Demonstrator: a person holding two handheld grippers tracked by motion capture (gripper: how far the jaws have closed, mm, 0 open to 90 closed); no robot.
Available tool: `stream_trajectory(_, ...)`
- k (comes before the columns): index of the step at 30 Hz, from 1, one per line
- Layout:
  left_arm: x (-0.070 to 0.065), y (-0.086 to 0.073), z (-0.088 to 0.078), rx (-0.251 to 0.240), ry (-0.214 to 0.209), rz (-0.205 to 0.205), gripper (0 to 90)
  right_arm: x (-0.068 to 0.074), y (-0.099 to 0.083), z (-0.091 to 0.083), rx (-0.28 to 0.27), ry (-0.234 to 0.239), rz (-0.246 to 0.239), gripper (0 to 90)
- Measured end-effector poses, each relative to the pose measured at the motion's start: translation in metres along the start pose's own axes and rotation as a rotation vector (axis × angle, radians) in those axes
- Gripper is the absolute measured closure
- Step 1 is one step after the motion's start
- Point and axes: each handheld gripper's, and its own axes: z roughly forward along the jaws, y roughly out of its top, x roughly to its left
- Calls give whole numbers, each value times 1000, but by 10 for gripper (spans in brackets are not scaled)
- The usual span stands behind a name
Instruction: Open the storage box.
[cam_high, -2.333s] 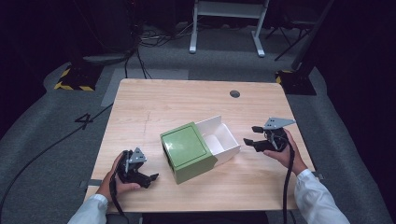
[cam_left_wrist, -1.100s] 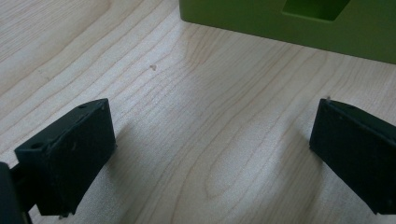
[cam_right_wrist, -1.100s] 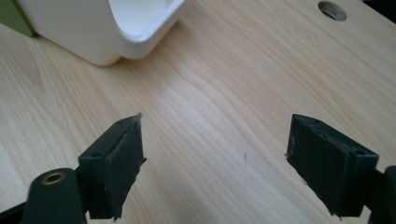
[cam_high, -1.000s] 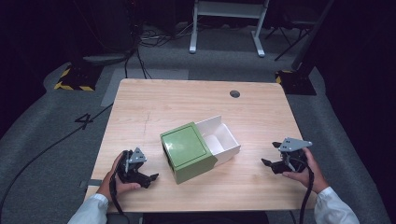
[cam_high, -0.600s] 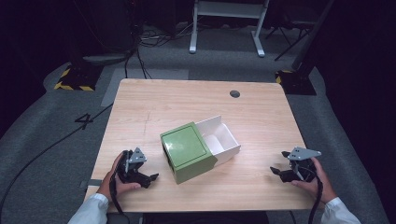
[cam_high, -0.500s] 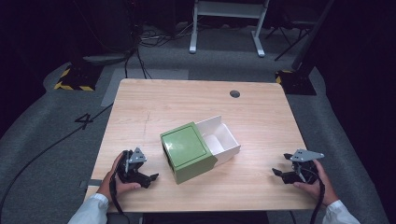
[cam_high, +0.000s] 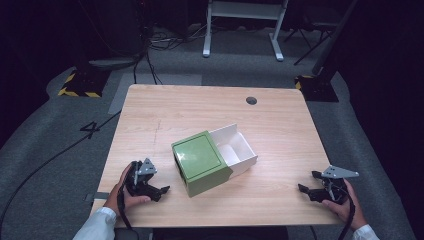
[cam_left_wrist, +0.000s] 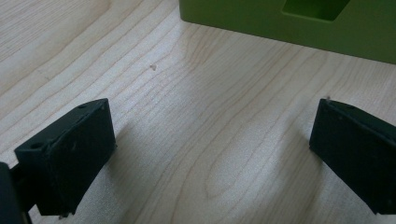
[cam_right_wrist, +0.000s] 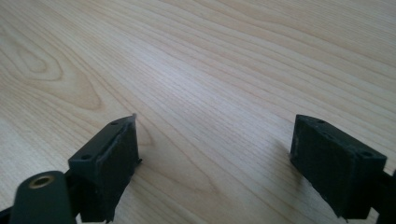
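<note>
Green box (cam_high: 201, 163) lies diagonally, white drawer (cam_high: 236, 148) out far-right; both hand-held grippers (cam_high: 159, 190) (cam_high: 306, 182) gape empty.

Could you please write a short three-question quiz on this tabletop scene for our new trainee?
1. True or false: the white drawer is pushed fully inside the green box.
2. Which gripper lies nearer the green box? A) left gripper B) right gripper
3. Fill in: both grippers are ____, with nothing between their jaws.

Key:
1. False. The drawer sticks out of the box on the side toward the table's far right.
2. A. The left gripper view shows the box's green wall just ahead of its jaws.
3. Open.
</note>
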Motion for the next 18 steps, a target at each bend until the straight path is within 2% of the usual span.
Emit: stream_trajectory(18,-1,-1,-1,-1,2,-4,5,1,0,0,1,-6,6,149)
